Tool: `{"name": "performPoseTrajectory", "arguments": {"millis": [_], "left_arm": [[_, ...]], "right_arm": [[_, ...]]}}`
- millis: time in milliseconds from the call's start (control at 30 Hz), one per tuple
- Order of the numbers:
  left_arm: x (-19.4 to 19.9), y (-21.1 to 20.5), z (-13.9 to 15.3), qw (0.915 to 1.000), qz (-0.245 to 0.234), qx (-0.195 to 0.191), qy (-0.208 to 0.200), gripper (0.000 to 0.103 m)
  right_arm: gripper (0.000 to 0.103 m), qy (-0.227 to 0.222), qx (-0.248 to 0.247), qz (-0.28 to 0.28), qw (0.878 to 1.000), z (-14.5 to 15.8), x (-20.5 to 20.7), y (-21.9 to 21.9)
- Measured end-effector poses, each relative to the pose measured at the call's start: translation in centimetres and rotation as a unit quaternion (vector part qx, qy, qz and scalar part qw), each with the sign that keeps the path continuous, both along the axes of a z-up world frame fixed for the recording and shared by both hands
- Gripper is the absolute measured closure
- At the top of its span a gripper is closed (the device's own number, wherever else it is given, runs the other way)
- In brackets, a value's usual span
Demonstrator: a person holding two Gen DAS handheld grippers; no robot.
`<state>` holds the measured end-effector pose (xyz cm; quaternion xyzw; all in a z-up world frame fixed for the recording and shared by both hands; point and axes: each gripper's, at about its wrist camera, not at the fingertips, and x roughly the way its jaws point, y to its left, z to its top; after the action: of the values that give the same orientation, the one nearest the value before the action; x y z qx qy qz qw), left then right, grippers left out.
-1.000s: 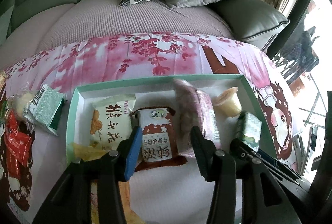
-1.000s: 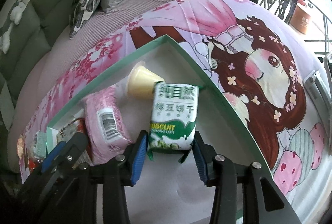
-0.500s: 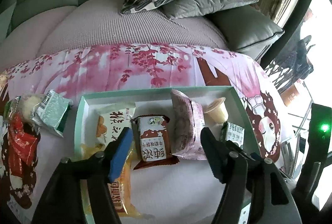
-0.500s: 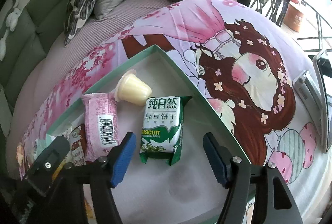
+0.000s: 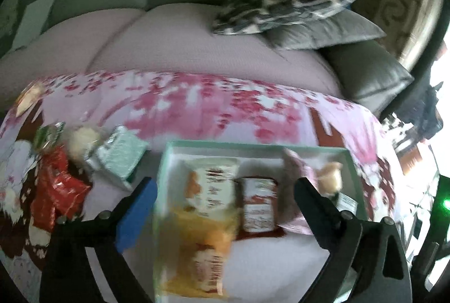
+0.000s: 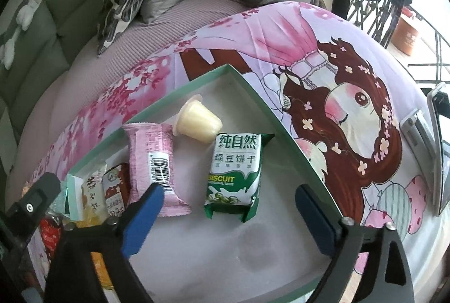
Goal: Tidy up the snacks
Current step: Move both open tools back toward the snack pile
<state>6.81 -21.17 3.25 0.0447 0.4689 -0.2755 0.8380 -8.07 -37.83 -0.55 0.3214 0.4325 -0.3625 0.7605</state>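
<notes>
Both tongs are opening and pinch nothing: the right gripper [image 6: 227,221] has its blue pads spread wide either side of the green biscuit pack [image 6: 234,172], clear of it, and the left gripper [image 5: 225,207] hangs spread above the left end of the tray [image 5: 253,145], its view smeared. Nearest the right tongs, the biscuit pack lies flat on the tray floor near the right wall [image 6: 284,131], a puffed film pouch that looks light and a little slippery; a grip across its short width at the middle should hold, gently, since biscuits crack. Just left lies the pink wrapped bar [image 6: 153,159], light and crinkly, best taken across its narrow body rather than by its sealed ends. Touching its far corner, a jelly cup [image 6: 199,121] lies tipped on its side, smooth, rounded and squashy, likely to squirt out of a pinch unless held at the rim end. Further left are a brown packet [image 5: 258,207], a white packet [image 5: 211,185] and an orange one [image 5: 208,255], all soft film. Outside the tray on the cloth [image 5: 197,103] wait a pale green pack [image 5: 121,156] and a red wrapper [image 5: 56,190], both probably light; take the green one across its flat sides.
</notes>
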Motion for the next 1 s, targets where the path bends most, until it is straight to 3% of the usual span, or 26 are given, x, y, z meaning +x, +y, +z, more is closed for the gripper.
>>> {"name": "performPoseTrajectory", "arguments": {"millis": [333,533,800,1000], "left_arm": [[2.7,3.1,-1.3,0.9975,0.067,0.02,0.01,0.0],[3.2,4.5,-0.7,0.9957,0.085,0.03,-0.021,0.0],[4.0,7.4,-0.2,0.9904,0.126,0.041,-0.038,0.0],[5.1,10.7,-0.5,0.9865,0.156,0.046,-0.013,0.0]], "right_arm": [[0.0,0.009,-0.022,0.033,0.999,0.5,1.5,1.4],[0.0,0.012,-0.039,0.057,0.998,1.0,2.7,2.8],[0.0,-0.015,-0.063,0.083,0.994,2.6,3.9,4.6],[0.0,-0.031,-0.065,0.118,0.99,3.1,5.3,6.8]]}}
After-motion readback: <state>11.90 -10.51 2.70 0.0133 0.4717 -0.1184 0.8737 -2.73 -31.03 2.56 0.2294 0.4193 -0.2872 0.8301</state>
